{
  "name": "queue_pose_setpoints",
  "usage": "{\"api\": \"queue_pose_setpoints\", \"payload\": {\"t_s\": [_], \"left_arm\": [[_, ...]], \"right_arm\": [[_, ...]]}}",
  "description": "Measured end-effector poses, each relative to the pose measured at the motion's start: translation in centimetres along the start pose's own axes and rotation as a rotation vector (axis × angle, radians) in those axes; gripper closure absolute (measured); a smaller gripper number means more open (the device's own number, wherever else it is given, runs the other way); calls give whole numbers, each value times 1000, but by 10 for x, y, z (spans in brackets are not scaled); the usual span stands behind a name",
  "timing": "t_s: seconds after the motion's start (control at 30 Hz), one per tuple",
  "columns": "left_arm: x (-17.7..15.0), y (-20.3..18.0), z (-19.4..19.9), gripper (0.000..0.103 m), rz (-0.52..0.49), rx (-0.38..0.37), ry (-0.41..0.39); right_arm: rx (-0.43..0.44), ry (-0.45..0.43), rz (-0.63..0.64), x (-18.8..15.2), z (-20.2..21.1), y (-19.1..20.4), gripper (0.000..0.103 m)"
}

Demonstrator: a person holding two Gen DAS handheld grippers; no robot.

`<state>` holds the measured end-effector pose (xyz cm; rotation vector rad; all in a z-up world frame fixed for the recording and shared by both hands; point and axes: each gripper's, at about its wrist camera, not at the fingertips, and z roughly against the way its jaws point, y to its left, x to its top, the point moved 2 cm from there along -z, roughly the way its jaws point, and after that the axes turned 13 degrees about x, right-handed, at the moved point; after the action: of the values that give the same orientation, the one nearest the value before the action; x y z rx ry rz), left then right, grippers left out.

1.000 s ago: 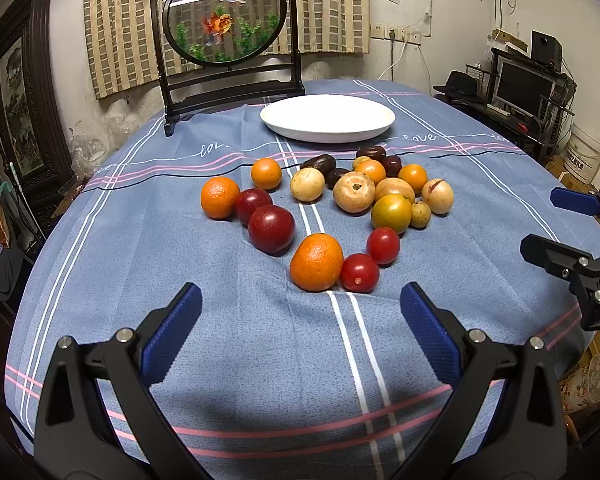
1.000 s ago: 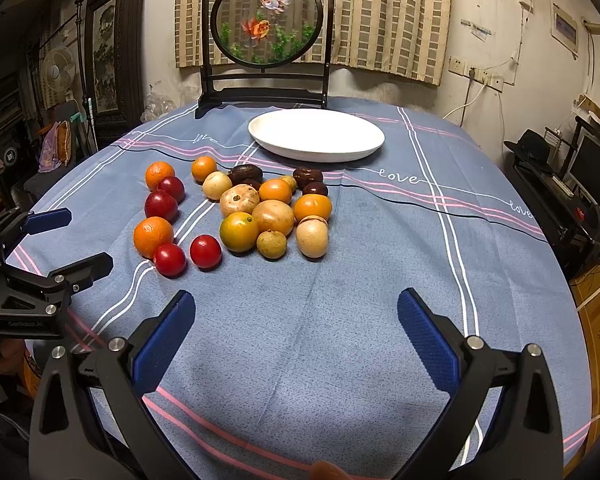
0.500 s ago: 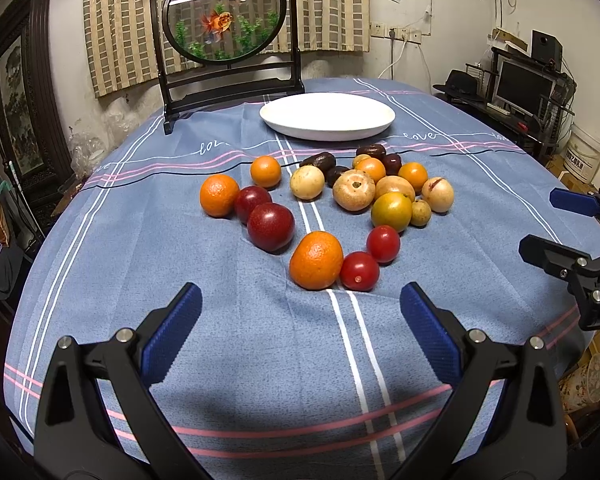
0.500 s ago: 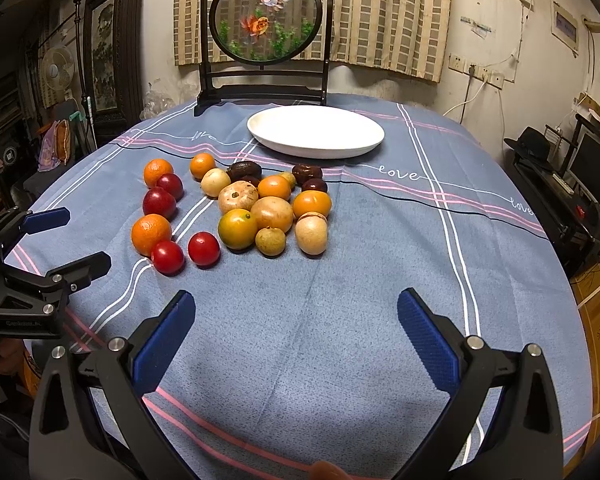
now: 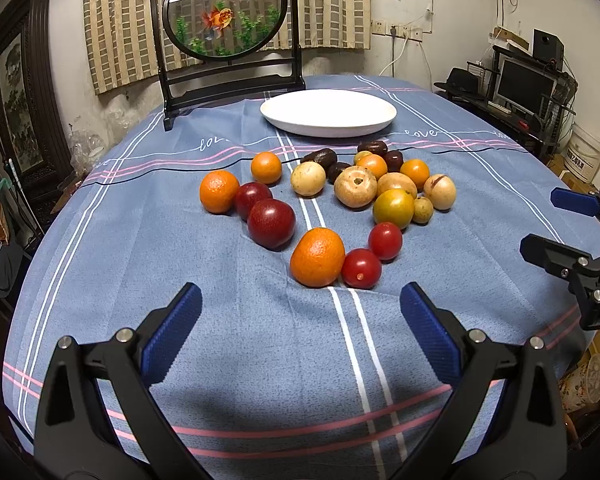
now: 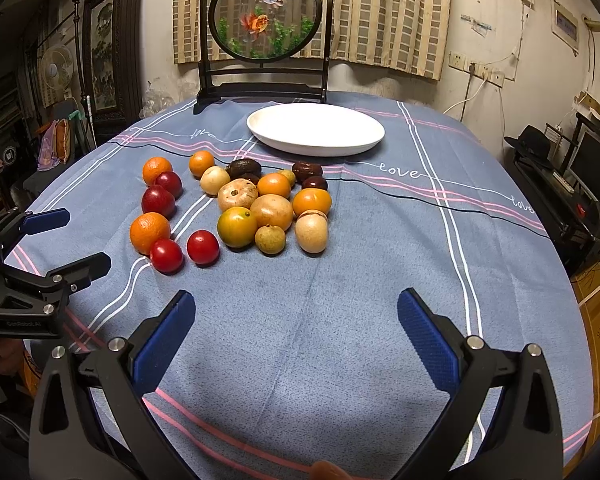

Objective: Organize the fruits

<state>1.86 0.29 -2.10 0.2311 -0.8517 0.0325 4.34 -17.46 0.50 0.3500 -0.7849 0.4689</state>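
Note:
Several fruits lie loose mid-table: an orange (image 5: pixel 317 257), two small tomatoes (image 5: pixel 361 268), dark red plums (image 5: pixel 271 223), tan round fruits (image 5: pixel 355 186) and dark dates (image 5: pixel 372 147). An empty white plate (image 5: pixel 328 112) (image 6: pixel 315 129) sits behind them. My left gripper (image 5: pixel 300 320) is open and empty, just short of the orange. My right gripper (image 6: pixel 294 326) is open and empty, short of the fruit cluster (image 6: pixel 236 227). Each gripper shows at the edge of the other's view: the right one (image 5: pixel 556 224), the left one (image 6: pixel 72 240).
A round goldfish screen on a black stand (image 5: pixel 226 12) stands at the table's far edge. The blue striped tablecloth (image 5: pixel 220 320) covers the round table. A monitor and shelves (image 5: pixel 526 84) are off to the right, a fan and framed picture (image 6: pixel 56 72) to the left.
Both grippers have crept slightly forward toward the fruits; the jaws stay open. No fruit has moved.

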Motion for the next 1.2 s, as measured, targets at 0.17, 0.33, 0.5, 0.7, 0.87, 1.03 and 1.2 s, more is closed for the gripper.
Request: {"api": "queue_pose_setpoints", "payload": {"t_s": [0.17, 0.33, 0.5, 0.7, 0.87, 1.03, 1.2], "left_arm": [[0, 0, 0, 2, 0, 0, 1], [0, 0, -1, 2, 0, -1, 3], [-1, 1, -5, 2, 2, 0, 12], [-2, 2, -10, 2, 5, -1, 31], [-1, 2, -13, 2, 5, -1, 41], [1, 4, -16, 2, 10, -19, 49], [0, 3, -20, 2, 3, -48, 47]], "right_arm": [[-1, 2, 0, 2, 0, -1, 1], [0, 2, 4, 2, 0, 0, 1], [-2, 5, 7, 3, -1, 1, 1], [15, 22, 7, 4, -4, -1, 1], [34, 23, 2, 5, -6, -3, 1], [49, 11, 12, 7, -8, -3, 1], [25, 5, 25, 9, -13, -5, 1]]}}
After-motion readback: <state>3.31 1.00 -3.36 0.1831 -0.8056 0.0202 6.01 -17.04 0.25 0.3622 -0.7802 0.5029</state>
